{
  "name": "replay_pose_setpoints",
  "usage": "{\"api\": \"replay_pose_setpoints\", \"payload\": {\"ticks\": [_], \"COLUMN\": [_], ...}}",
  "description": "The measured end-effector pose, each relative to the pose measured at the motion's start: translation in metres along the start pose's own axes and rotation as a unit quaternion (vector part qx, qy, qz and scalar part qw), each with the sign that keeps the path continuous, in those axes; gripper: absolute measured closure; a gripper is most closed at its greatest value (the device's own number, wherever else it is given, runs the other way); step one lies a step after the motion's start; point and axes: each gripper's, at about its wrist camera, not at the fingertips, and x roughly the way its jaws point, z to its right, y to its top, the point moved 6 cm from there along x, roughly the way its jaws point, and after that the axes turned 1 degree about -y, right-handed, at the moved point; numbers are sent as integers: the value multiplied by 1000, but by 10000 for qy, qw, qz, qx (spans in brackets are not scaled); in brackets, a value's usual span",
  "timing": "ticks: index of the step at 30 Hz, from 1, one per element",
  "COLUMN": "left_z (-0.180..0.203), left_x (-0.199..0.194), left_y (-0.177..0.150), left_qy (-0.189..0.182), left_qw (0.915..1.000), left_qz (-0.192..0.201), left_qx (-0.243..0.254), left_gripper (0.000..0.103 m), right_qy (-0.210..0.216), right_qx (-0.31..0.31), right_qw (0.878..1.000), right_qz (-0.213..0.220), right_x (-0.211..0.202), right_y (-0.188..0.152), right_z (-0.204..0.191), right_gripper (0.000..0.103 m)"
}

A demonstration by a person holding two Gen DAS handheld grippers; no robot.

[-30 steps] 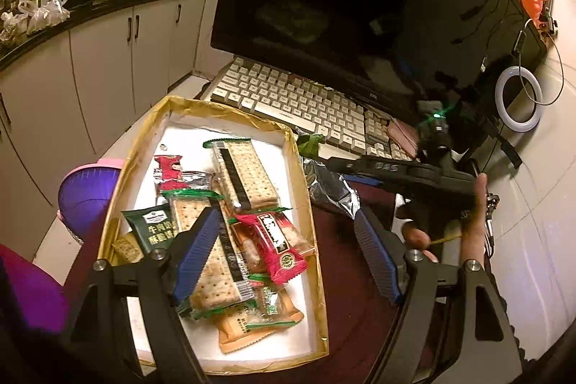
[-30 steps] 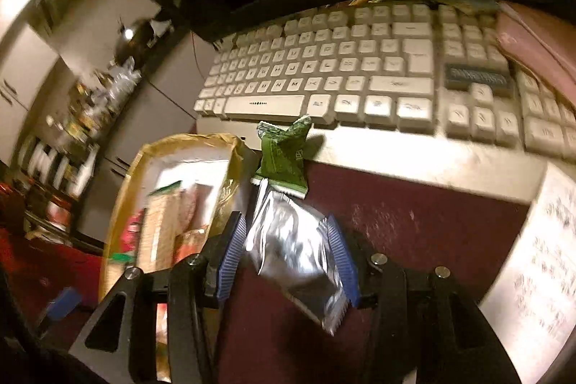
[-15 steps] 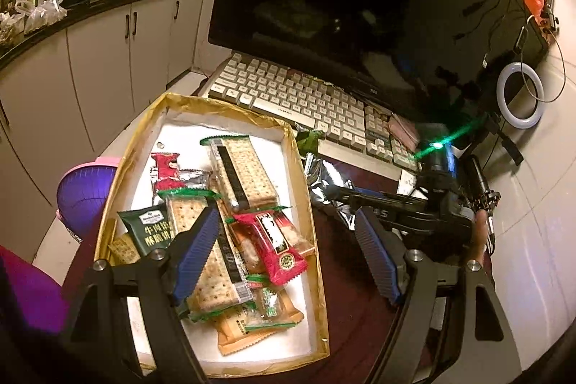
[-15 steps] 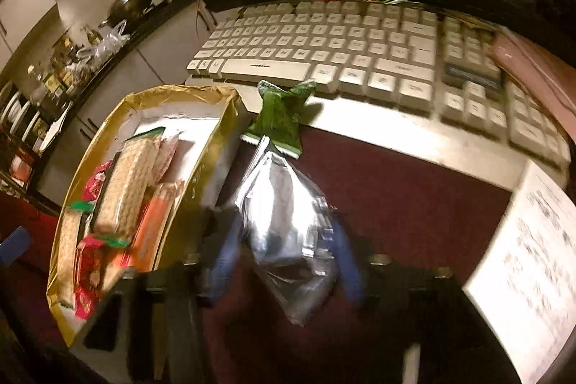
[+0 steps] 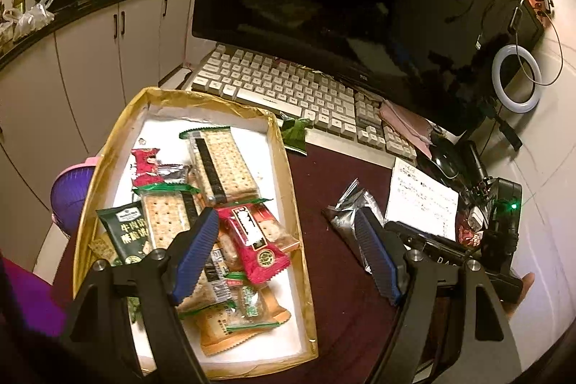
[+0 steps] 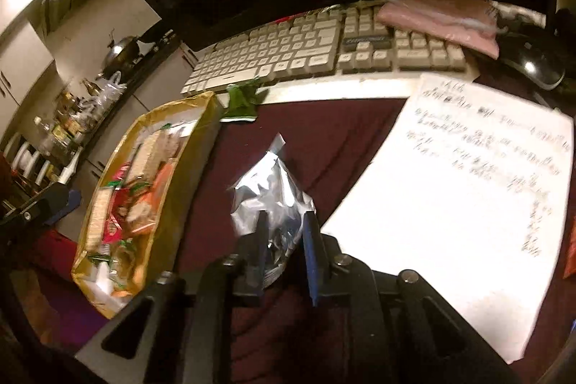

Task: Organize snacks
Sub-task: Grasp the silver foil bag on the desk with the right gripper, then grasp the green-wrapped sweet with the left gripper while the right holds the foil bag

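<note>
A gold-rimmed box (image 5: 288,168) (image 6: 172,189) holds several cracker and snack packets on the dark red table. My right gripper (image 6: 284,233) is shut on a silver foil packet (image 6: 273,197) and holds it just right of the box; the packet also shows in the left wrist view (image 5: 347,215). My left gripper (image 5: 288,247) is open and empty, hovering over the box's right edge. A small green packet (image 5: 295,135) (image 6: 243,101) lies by the box's far corner, against the keyboard.
A white keyboard (image 5: 298,92) and a dark monitor (image 5: 342,6) stand behind the box. A handwritten paper sheet (image 6: 460,189) lies to the right, with a black mouse (image 6: 532,63) beyond it. Kitchen cabinets (image 5: 90,53) are at the left.
My right gripper closed on the silver packet and drew back toward the near right, away from the box and keyboard. My left gripper barely moved.
</note>
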Motion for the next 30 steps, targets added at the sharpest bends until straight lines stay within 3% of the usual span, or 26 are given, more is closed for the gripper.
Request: {"api": "replay_pose_setpoints", "payload": {"ticks": [2, 3, 11, 16, 18, 20, 24, 30], "left_z": [1, 1, -8, -16, -16, -12, 8, 46], "left_x": [1, 0, -12, -8, -1, 7, 25, 84], "left_y": [-1, -1, 3, 10, 14, 18, 37, 70], "left_qy": [-5, 4, 138, 180, 202, 201, 194, 384], "left_qw": [10000, 10000, 9998, 9997, 9997, 9996, 9988, 9937], "left_qz": [-15, -9, 120, 55, -44, -186, -400, -837], "left_qx": [7, 10, -49, -138, -154, -98, 190, 646], "left_gripper": [25, 25, 25, 25, 25, 25, 25, 25], "right_qy": [-90, -107, -268, -403, -475, -568, -499, 238], "right_qx": [-91, -162, -900, -1267, -1334, -1348, -1040, 47], "right_qw": [9998, 9996, 9951, 9904, 9894, 9889, 9933, 9982], "right_qz": [134, 206, -316, -371, -315, -257, -115, 552], "right_x": [-2, -1, 42, 46, 43, 41, 35, 2], "right_y": [6, 9, 8, -8, -14, -16, -15, -7], "right_z": [-2, -4, -34, -45, -46, -45, -35, -3], "right_gripper": [39, 36, 34, 34, 36, 46, 47, 47]}}
